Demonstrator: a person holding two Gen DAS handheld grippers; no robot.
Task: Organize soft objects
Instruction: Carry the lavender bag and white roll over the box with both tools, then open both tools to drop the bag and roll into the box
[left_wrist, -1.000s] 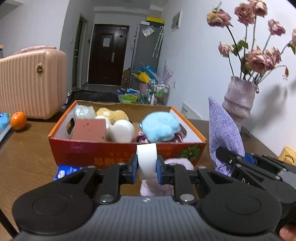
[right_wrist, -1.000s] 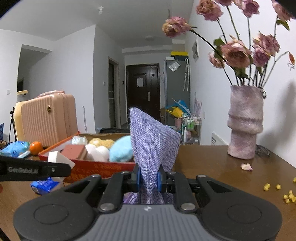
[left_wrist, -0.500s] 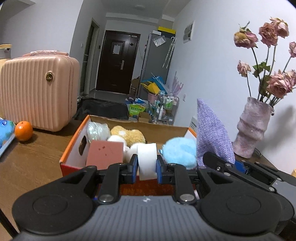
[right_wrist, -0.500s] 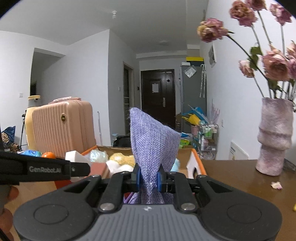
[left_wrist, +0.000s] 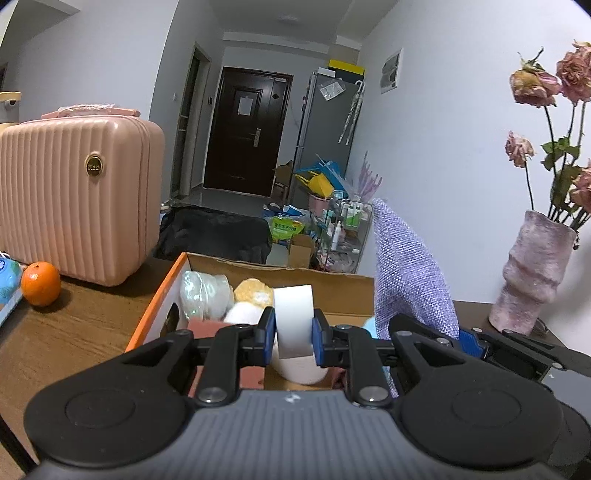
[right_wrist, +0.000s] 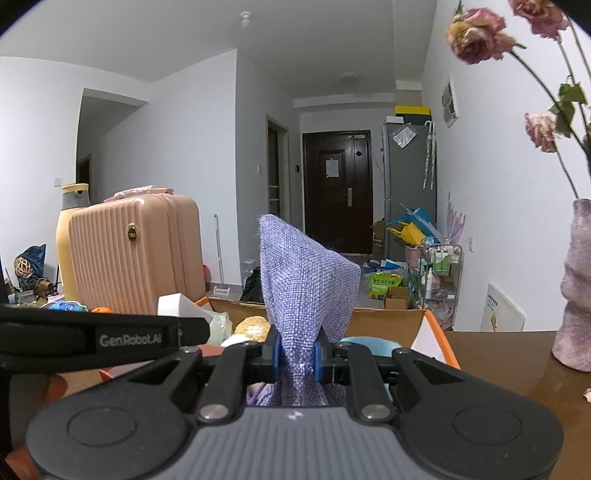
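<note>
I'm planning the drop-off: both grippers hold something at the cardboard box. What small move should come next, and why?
Probably ease the left gripper slightly forward and lower, then open it. It is shut on the white sponge, which sits over the near edge of the box; bare cardboard floor shows just beyond. The right gripper holds the purple cloth alongside.

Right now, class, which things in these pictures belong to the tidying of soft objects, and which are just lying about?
Part of the job:
- white sponge, in left gripper
- purple cloth, in right gripper
- cardboard box of soft things

Just lying about:
- pink suitcase
- orange
- vase of dried roses
</note>
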